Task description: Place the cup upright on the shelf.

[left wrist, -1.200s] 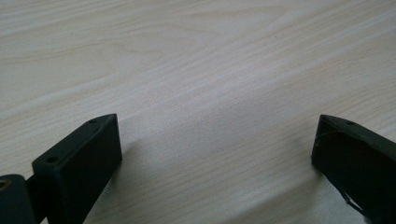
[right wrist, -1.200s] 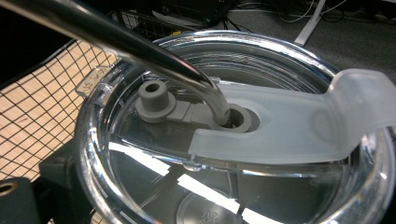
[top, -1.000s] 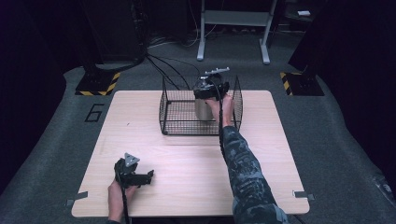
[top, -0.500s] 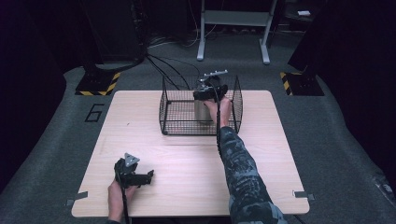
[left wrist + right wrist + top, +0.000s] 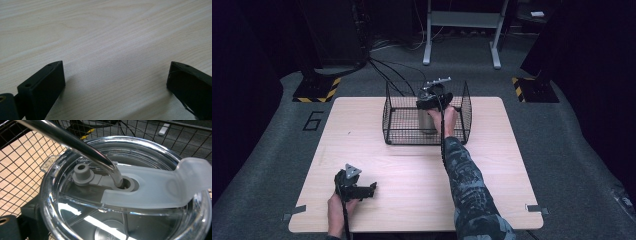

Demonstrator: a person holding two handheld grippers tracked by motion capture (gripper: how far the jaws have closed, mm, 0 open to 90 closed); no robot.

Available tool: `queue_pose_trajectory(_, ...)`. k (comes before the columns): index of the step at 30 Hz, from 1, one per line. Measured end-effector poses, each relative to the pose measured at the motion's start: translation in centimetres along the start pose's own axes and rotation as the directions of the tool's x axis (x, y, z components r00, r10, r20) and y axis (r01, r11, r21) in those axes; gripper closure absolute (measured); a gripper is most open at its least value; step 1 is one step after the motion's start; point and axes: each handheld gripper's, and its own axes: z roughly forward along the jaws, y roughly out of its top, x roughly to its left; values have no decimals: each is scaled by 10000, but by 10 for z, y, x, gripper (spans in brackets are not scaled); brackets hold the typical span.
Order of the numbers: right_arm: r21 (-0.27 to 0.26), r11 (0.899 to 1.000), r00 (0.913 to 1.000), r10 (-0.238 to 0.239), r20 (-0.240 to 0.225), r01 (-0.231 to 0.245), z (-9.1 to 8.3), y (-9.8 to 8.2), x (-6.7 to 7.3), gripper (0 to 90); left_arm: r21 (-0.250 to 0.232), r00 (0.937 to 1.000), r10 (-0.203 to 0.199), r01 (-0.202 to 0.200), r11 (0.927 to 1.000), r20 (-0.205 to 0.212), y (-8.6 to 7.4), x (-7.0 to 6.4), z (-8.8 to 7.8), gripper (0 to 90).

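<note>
A steel tumbler [image 5: 427, 120] stands upright inside a black wire basket [image 5: 388, 116] at the far middle of the table. Its clear lid [image 5: 140, 195] and bent metal straw [image 5: 75, 145] sit close up in the right gripper view. My right gripper [image 5: 432, 100] is down over the tumbler's top and shut on it, one black finger [image 5: 28, 217] pressed to its side. My left gripper [image 5: 372, 189] rests on the table near the front left, open; its fingers [image 5: 45, 82] stand wide apart over bare wood with nothing between them.
The light wooden table [image 5: 412, 190] lies on dark carpet. A metal stand [image 5: 462, 22] and black cables [image 5: 387, 75] are on the floor behind the basket. Yellow-black striped blocks [image 5: 314, 89] sit off the table's far corners.
Almost nothing: the right hand and tumbler have shifted slightly inside the basket. The left gripper has stayed still.
</note>
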Motion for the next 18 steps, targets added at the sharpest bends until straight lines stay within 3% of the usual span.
queue_pose_trajectory(9, -335, 9994, 9996, -74, -257, 65, -7, -15, -7, 34, 20, 10000, 64, -64, 10000, -25, 0, 0, 0, 17)
queue_pose_trajectory(18, -405, 9986, 9994, -340, -104, 336, -7, -17, -1, 17, 20, 10000, 58, -57, 10000, -26, 0, 0, 0, 17)
